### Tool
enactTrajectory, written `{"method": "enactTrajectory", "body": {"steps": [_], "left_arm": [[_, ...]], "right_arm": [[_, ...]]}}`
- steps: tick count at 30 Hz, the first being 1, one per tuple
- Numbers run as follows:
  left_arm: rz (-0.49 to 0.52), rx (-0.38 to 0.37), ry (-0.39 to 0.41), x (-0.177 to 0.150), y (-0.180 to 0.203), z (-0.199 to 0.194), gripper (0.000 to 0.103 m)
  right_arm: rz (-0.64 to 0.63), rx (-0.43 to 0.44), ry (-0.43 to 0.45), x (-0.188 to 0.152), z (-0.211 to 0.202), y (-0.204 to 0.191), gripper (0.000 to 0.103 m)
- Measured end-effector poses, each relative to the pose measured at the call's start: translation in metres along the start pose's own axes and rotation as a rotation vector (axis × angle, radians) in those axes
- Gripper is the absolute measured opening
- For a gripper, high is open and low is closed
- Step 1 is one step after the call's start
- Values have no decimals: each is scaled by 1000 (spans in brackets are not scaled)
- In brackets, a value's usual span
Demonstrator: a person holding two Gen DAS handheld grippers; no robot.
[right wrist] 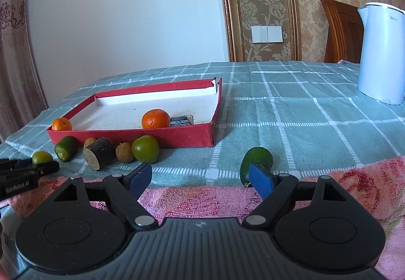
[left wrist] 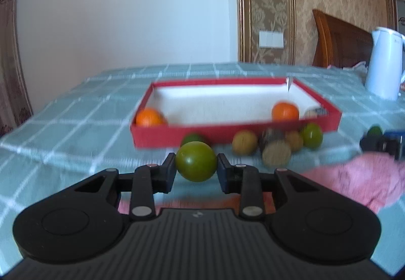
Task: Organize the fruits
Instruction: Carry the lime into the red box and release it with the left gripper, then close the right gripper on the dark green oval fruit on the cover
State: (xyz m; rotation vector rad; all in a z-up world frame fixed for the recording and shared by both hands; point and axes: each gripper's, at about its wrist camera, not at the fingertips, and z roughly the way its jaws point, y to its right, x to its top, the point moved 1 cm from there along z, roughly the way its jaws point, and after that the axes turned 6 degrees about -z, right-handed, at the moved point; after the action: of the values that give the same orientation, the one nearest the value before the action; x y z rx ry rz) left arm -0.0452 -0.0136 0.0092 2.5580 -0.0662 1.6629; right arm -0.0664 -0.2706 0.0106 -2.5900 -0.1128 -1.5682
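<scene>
**Left tongs clamp a green fruit near the red box**

The left gripper (left wrist: 196, 166) is clenched on a round, glossy green fruit (left wrist: 196, 161), its pads pressing both sides; the fruit sits just in front of the red box (left wrist: 227, 132). The box is shallow with a white floor and holds two oranges, one in its near left corner (left wrist: 148, 117) and one toward the right (left wrist: 285, 111), with a small dark item (right wrist: 181, 120) beside the latter.

Along the box's front wall lie a second green fruit (right wrist: 145, 148), a cut green piece (right wrist: 66, 148), a dark cylinder with a pale cut face (right wrist: 99, 156), and two small tan fruits, one (right wrist: 124, 152) beside the cylinder.

The right gripper (right wrist: 201, 178) stands released, nothing between its jaws; an oblong green fruit (right wrist: 258, 159) lies just beyond its right finger. A pink towel (right wrist: 202, 201) covers the near edge of the green checked tablecloth (right wrist: 291, 113). A white kettle (right wrist: 381, 52) stands well apart at the right.
</scene>
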Motion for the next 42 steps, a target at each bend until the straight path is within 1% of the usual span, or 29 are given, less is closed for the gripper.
{"method": "enactTrajectory", "body": {"steps": [2,5,9,12,15,16,17,18,19,21,22,23,24,25,27,29,31,32,34,38,39,42], "left_arm": [[2,-6,14,14,2,5,30],[13,11,36,34,4,22,30],[-19,9,-1,53,3,57,30],[-37,18,-34,57,1,80,30],[-25,46,-47,50,-1,96,31],[-31,58,-68,49,-2,100,31],[-43,59,-75,49,-4,100,35],[-55,57,-63,49,-6,98,44],[-58,42,-51,49,-7,96,50],[-38,0,-37,47,-4,92,79],[-17,3,-18,47,-1,89,86],[8,19,10,46,3,84,96],[33,64,46,45,9,79,103],[56,104,88,44,14,73,103],[102,146,164,39,22,59,103],[140,172,224,34,28,47,103],[173,182,255,30,32,38,103],[183,177,257,28,33,35,103],[180,158,236,28,29,34,103],[95,99,194,32,12,35,103],[67,91,190,33,7,35,103],[6,62,166,36,-4,38,103]], "right_arm": [[9,6,3,0,0,2,84],[18,15,6,0,1,4,85],[32,25,11,0,0,6,86],[39,33,13,-1,-1,6,86],[44,39,15,-1,-1,8,86],[46,41,15,-1,-1,8,86],[48,43,16,-1,-1,8,87],[49,45,15,-1,-1,8,87],[50,46,16,-1,-1,8,88],[49,48,15,-1,-1,8,88],[48,47,14,-1,0,8,88],[49,46,15,-1,0,8,88],[52,45,16,-2,-1,8,88],[54,44,17,-2,-1,9,88],[63,38,21,-2,-2,10,89],[80,28,36,-3,-3,12,89],[106,24,59,-4,-7,15,89],[117,23,63,-4,-8,17,89],[125,19,66,-4,-9,18,89],[114,-13,128,-6,-19,18,89],[101,-26,126,-6,-19,18,89],[70,-67,77,-1,-12,20,89]]}}
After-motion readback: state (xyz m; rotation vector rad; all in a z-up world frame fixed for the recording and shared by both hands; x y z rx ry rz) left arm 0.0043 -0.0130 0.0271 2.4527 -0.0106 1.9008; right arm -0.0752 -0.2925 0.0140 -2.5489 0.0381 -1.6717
